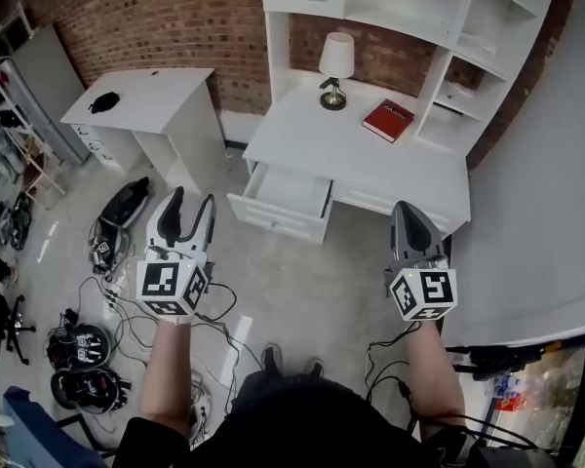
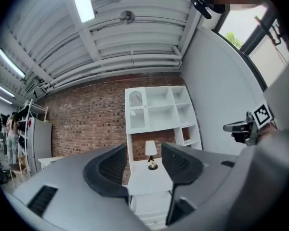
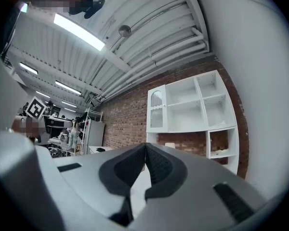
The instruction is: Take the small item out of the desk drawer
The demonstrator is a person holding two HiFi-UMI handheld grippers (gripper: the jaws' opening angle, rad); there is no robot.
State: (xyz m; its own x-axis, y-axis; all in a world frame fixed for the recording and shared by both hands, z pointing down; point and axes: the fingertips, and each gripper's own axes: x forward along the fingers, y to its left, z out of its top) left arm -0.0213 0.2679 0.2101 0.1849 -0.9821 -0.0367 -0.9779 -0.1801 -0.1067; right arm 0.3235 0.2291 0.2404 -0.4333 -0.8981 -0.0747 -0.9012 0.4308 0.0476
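A white desk (image 1: 370, 159) with a shelf unit on top stands against the brick wall. Its left drawer (image 1: 283, 201) is pulled open, and I can make out no small item inside it. A lamp (image 1: 335, 66) and a red book (image 1: 388, 120) rest on the desktop. My left gripper (image 1: 193, 201) hangs open in front of the drawer, short of it, with nothing between its jaws. My right gripper (image 1: 404, 207) is shut and empty before the desk's right part. In the left gripper view the left gripper (image 2: 144, 163) frames the lamp (image 2: 151, 153). In the right gripper view the right gripper (image 3: 145, 149) has its tips touching.
A second white table (image 1: 146, 100) with a small black thing (image 1: 103, 101) stands at the left. Cables, a black bag (image 1: 122, 213) and round black gear (image 1: 78, 344) litter the floor at the left. A curved grey wall (image 1: 546, 213) closes off the right.
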